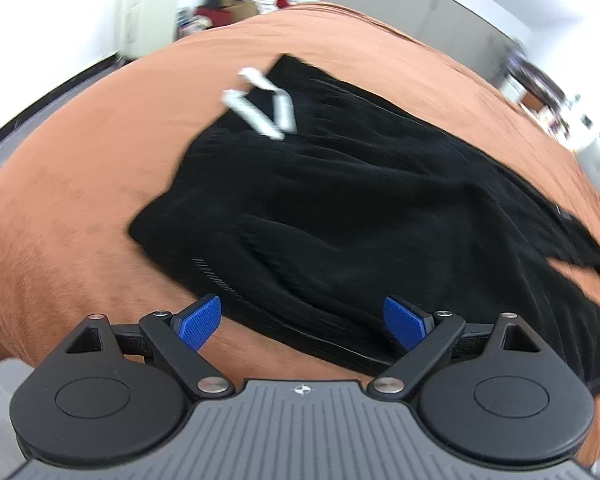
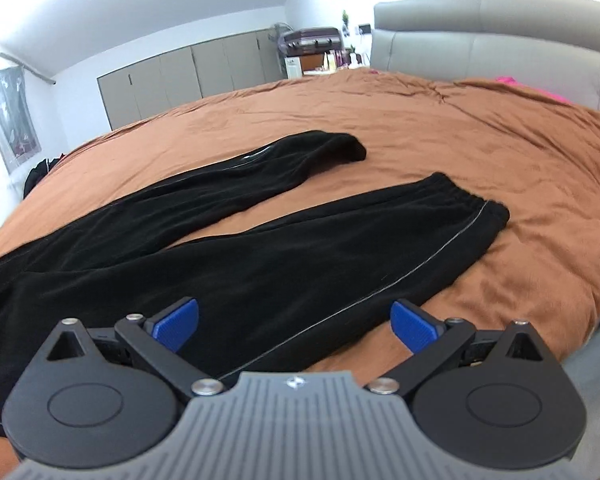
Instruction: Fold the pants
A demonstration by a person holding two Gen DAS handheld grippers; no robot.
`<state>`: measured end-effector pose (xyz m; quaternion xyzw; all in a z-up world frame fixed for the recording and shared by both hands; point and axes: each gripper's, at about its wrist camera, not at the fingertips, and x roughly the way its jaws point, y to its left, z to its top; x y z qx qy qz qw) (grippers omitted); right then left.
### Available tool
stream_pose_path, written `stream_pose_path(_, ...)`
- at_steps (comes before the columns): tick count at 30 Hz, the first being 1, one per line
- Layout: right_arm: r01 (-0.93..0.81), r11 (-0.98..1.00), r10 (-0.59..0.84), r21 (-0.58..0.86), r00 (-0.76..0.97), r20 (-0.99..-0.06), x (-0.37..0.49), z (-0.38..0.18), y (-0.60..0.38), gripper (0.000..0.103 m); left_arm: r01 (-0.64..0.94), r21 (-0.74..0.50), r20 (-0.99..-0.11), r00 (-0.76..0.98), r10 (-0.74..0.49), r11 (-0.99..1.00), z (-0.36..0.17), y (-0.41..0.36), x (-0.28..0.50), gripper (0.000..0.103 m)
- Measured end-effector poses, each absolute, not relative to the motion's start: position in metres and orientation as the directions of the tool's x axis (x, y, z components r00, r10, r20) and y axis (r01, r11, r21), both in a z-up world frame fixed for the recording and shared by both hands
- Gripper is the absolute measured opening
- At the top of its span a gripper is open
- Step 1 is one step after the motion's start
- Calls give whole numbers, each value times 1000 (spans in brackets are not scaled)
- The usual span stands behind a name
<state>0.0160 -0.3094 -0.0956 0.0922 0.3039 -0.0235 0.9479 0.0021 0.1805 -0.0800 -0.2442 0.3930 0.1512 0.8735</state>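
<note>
Black pants (image 1: 340, 208) lie spread flat on an orange-brown bed cover (image 1: 100, 168). In the left wrist view I see the waist end with a white drawstring (image 1: 260, 104). My left gripper (image 1: 312, 322) is open and empty, just above the near edge of the pants. In the right wrist view the two legs (image 2: 260, 240) run apart toward the cuffs, the near leg with a thin grey side stripe (image 2: 440, 256). My right gripper (image 2: 296, 326) is open and empty over the near leg's edge.
A grey padded headboard (image 2: 500, 40) stands at the far right. Grey cabinets (image 2: 188, 72) line the back wall, with a cluttered shelf (image 2: 320, 52) beside them. A pile of clothes (image 1: 240, 0) lies past the bed. A pink item (image 2: 516, 82) lies near the headboard.
</note>
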Motion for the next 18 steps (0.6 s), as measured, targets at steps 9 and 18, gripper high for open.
stream_pose_path(9, 245, 883, 46, 401, 804, -593, 57, -131, -407, 98, -535, -436, -725, 685, 70, 724, -113, 220, -7, 103)
stream_pose_path(18, 378, 629, 77, 679, 839, -538, 99, -172, -490, 87, -561, -455, -722, 687, 82, 691, -125, 216, 4, 103)
